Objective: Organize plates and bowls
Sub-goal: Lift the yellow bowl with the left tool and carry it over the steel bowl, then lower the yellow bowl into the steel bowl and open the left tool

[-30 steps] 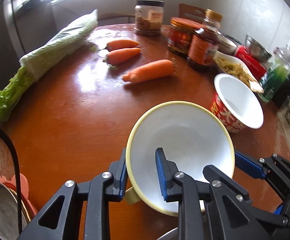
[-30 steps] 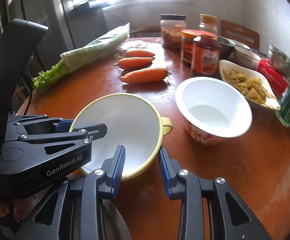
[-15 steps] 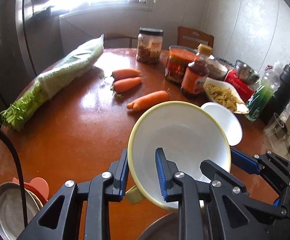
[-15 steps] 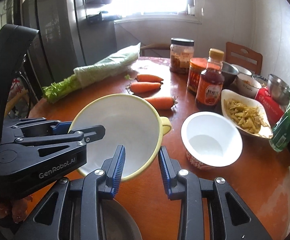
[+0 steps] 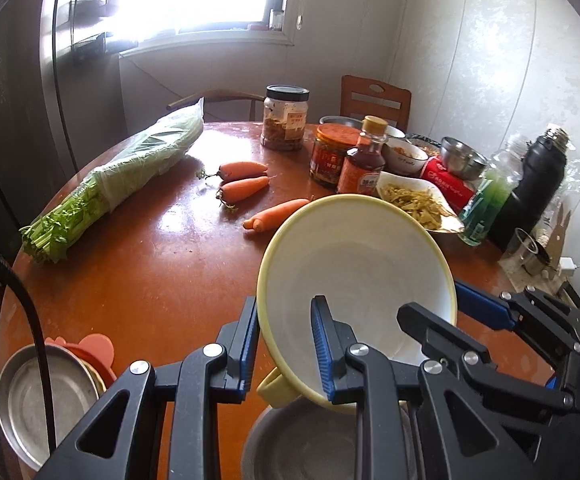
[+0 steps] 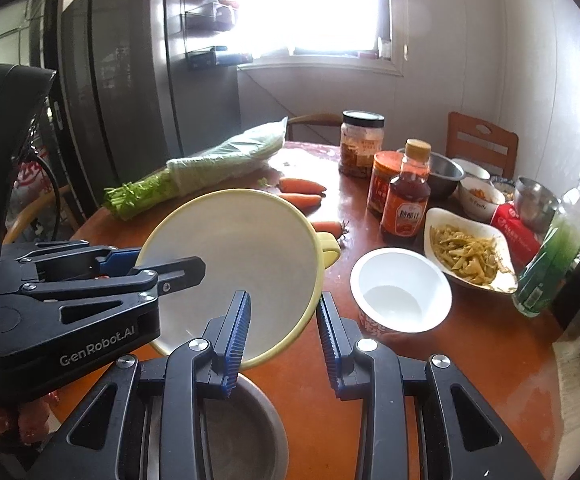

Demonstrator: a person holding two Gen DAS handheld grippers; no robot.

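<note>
Clamped on its near rim by the left gripper point(image 5: 283, 350) and on its right rim by the right gripper point(image 6: 283, 334), the round yellow-rimmed white bowl point(image 5: 356, 280) hangs tilted above the table, looking stiff, light, glossy and slippery, so rim grips suit it.

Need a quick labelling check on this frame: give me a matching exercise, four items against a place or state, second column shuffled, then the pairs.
Items
1. yellow-rimmed bowl
2. red paper cup
3. steel bowl
4. white dish of shredded vegetables

Places or states
A. standing empty on the table, right of the held bowl
B. clamped at its rim by the left gripper and the right gripper, tilted
C. low in the frame, under the held bowl
D. beside the brown sauce bottle

Pairs: 1-B, 2-A, 3-C, 4-D
</note>
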